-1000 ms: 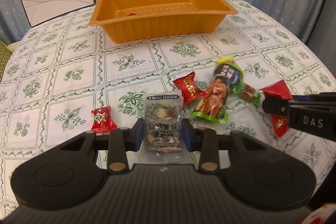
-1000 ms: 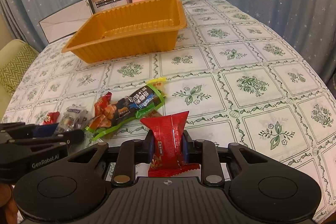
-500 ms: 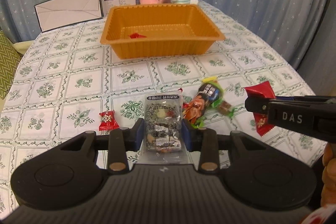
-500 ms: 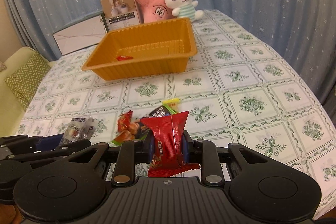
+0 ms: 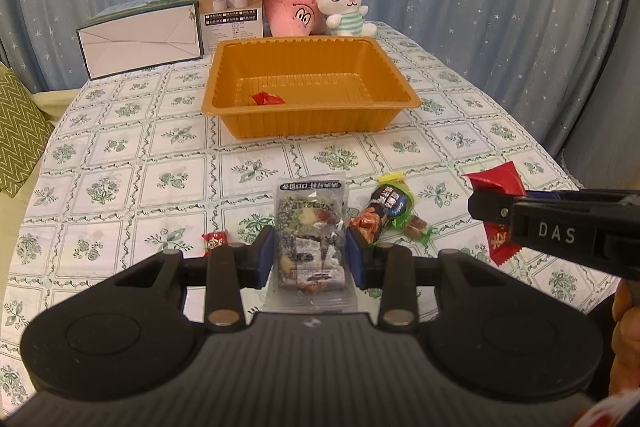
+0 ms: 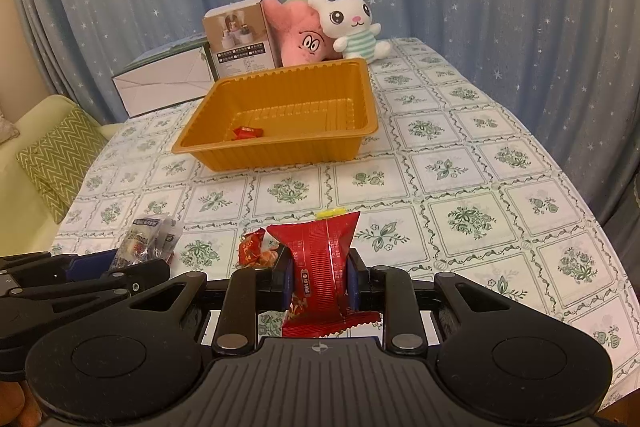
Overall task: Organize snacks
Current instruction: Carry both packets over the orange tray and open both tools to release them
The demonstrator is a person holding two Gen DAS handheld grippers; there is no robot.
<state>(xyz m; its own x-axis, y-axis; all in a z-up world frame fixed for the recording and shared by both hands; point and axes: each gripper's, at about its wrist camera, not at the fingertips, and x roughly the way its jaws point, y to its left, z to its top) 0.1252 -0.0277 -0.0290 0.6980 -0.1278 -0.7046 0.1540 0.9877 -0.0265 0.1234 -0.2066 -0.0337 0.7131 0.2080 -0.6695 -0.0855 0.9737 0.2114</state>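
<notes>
Left hand-held gripper clamps a clear snack pack, right one pinches a red pack, both w/ orange tray ahead.

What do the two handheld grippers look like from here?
Both are matte black plastic with ribbed bodies, round side discs and blue pads on the fingers. The right gripper carries white "DAS" lettering. The left gripper shows no marking. No cables visible.

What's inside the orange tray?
Inside the orange plastic tray lies one small red wrapped candy. The tray's near wall hides a strip of its floor, so anything there cannot be seen.
</notes>
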